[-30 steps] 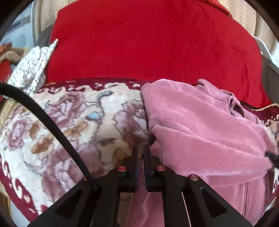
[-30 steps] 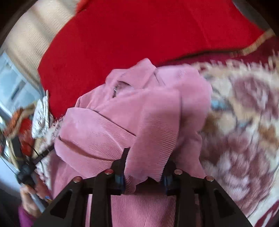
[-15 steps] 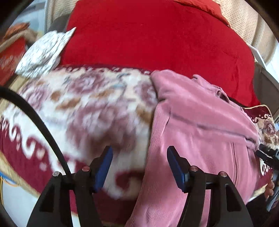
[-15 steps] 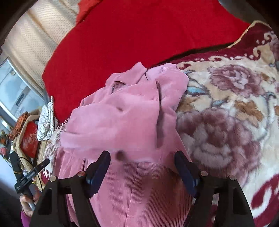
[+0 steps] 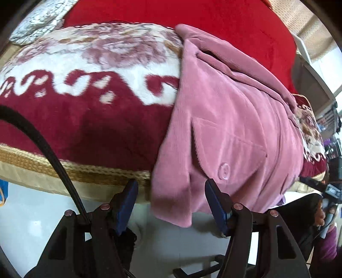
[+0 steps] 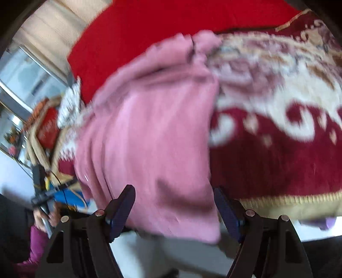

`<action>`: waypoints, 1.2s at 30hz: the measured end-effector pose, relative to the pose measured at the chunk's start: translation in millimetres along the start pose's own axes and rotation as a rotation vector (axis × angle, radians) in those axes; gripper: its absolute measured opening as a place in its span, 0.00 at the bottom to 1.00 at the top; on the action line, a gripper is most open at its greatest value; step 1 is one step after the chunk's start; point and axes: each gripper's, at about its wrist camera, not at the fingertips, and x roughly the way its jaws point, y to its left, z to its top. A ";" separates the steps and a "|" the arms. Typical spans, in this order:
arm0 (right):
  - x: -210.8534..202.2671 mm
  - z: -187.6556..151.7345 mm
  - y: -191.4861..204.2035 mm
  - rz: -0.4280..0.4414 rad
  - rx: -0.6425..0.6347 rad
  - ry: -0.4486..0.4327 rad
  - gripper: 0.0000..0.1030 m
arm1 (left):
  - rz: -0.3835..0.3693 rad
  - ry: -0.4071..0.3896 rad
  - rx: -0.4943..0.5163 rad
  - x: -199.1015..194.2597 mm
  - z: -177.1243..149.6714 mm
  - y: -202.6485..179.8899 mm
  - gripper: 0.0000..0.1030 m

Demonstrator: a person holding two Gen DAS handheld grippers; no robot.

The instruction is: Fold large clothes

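A pink corduroy jacket (image 5: 230, 119) lies on a red and cream floral blanket (image 5: 89, 89), sleeves folded over its front, its hem hanging over the near edge. A pocket with a button (image 5: 224, 171) shows low on it. My left gripper (image 5: 171, 201) is open and empty, its jaws either side of the hanging left hem corner. In the right wrist view the jacket (image 6: 149, 132) is blurred; my right gripper (image 6: 174, 205) is open and empty with the right hem corner between its jaws.
A plain red blanket (image 5: 213, 19) lies behind the jacket. A patterned white cloth (image 5: 40, 19) lies at the far left. The blanket's gold fringe edge (image 5: 64, 166) runs along the front, white floor below. The person's hand and other gripper (image 5: 327, 192) show at right.
Both grippers let go of the folded sleeves, opened wide and drew back and down to the jacket's hanging hem at the blanket's near edge.
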 end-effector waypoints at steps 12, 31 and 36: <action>69.9 -21.9 -17.6 -0.069 -0.029 0.157 0.77 | -0.082 0.021 0.103 20.4 5.9 -20.9 0.14; 76.9 -28.0 33.1 -0.007 -0.125 0.126 0.28 | -0.020 0.036 0.053 21.3 7.7 2.4 0.06; 46.6 -29.3 50.8 0.066 -0.154 0.062 0.13 | -0.124 -0.031 0.101 -3.7 8.5 -0.3 0.05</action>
